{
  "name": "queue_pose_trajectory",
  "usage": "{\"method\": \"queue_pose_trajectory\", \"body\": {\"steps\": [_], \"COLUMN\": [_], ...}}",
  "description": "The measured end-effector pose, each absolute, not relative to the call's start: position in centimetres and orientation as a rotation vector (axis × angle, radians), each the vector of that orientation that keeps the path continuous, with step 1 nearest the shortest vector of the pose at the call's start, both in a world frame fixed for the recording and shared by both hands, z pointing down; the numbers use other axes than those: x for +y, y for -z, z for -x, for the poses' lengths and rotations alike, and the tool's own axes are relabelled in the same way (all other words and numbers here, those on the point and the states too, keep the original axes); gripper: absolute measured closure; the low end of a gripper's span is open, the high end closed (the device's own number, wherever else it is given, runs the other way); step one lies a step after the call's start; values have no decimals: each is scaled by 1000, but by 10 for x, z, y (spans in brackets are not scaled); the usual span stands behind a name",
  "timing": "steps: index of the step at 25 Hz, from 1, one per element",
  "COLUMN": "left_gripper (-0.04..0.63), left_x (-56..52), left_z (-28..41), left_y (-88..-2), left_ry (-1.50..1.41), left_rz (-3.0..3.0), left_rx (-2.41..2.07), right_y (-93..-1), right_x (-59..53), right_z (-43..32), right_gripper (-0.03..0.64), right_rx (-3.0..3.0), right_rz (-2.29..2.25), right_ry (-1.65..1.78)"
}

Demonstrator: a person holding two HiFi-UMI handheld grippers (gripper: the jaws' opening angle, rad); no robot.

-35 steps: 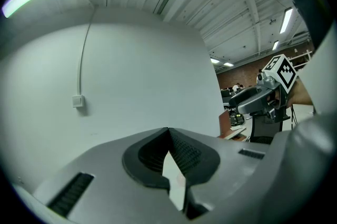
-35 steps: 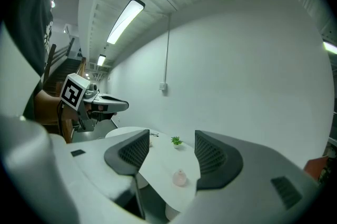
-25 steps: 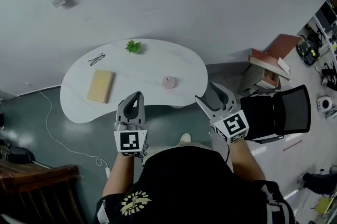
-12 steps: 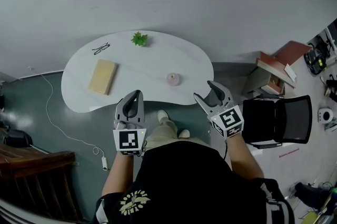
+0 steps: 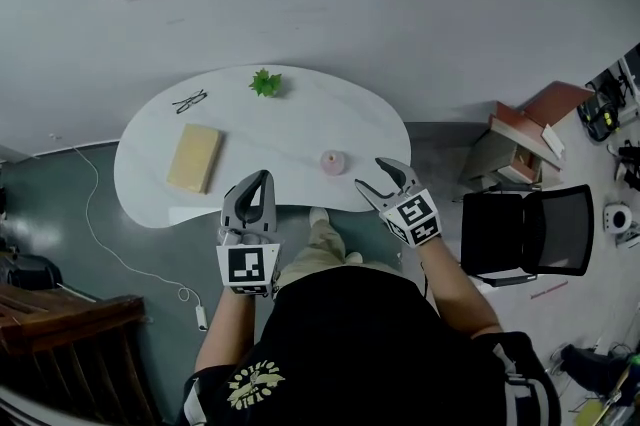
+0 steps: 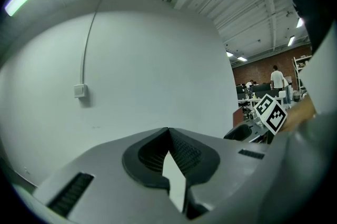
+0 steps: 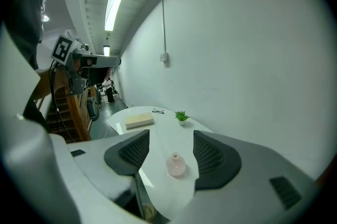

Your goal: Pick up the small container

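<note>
Jaws wide, the right tool [image 5: 378,176] has moved nearer the pink container [image 5: 332,161] on the worktop [image 5: 280,129], ready to grasp; the left tool [image 5: 255,192] stays pinched together.

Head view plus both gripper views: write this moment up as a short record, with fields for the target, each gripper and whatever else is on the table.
target: small pink container, upright on the white table, near its front edge
right gripper: jaws apart, lined up on the container, not touching it
left gripper: jaws together, nothing between them, facing the wall
also on table: tan block, small green plant, eyeglasses
task status: container not yet picked up
</note>
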State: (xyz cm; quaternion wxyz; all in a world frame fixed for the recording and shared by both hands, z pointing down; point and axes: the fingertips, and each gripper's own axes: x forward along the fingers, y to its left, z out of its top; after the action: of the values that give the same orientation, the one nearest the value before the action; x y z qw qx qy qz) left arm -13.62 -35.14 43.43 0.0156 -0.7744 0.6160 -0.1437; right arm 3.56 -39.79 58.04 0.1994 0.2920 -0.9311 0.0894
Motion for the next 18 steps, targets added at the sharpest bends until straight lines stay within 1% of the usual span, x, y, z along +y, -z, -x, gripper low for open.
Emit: {"method": "queue_pose_trajectory", "body": {"steps": [11, 15, 18], "left_gripper": [591, 591, 591], "left_x": [-417, -435, -443], "left_z": [162, 171, 182], "left_y": [-441, -445, -453], "left_ry": [448, 441, 497], "left_rz": [2452, 2461, 2460], "left_rx": [1887, 1900, 1907], "right_y": [-661, -692, -712], "right_x": [-432, -439, -446], "right_z": [21, 40, 49], "right_gripper": [356, 356, 357], "right_rx": [-2522, -2464, -2427], "right_rz": [-625, -545, -525], "right_ry": [-276, -198, -165]}}
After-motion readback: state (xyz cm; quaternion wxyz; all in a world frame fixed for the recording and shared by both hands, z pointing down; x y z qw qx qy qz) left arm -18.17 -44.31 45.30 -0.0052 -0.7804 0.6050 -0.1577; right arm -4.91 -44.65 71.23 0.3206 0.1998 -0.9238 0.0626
